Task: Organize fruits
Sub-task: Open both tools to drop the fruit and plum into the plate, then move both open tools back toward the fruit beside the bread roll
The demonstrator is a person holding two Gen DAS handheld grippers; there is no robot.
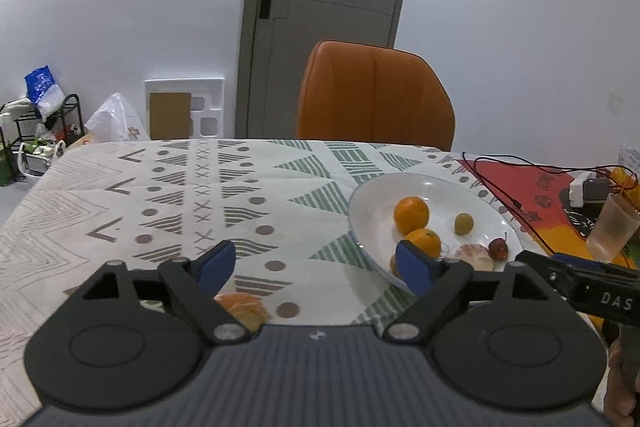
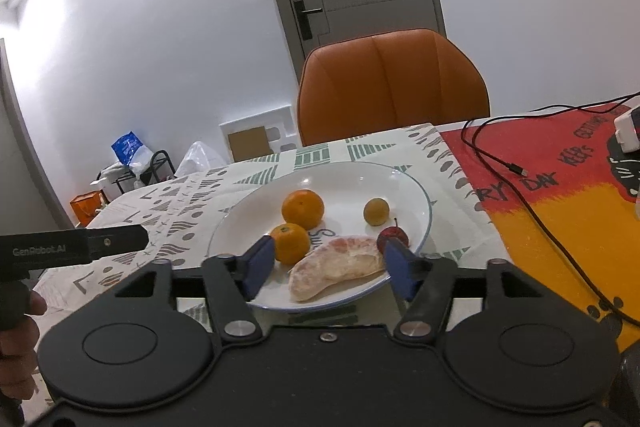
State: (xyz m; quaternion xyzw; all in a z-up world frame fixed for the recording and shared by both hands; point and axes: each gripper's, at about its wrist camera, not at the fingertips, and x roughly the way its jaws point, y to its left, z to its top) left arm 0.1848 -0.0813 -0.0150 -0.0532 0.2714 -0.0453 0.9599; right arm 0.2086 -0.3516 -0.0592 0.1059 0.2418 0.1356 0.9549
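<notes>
White plate (image 2: 416, 205) carrying two oranges (image 2: 302, 209), a green fruit (image 2: 376, 211), a red fruit (image 2: 394, 235) and a peeled citrus piece (image 2: 340, 267). Right gripper (image 2: 330, 265) is standing wide, empty (pads flanking the piece, not pressing). Left gripper (image 1: 316, 265) is gaping wide over the tablecloth (image 1: 160, 195), a peel (image 1: 244, 309) lying beneath.
</notes>
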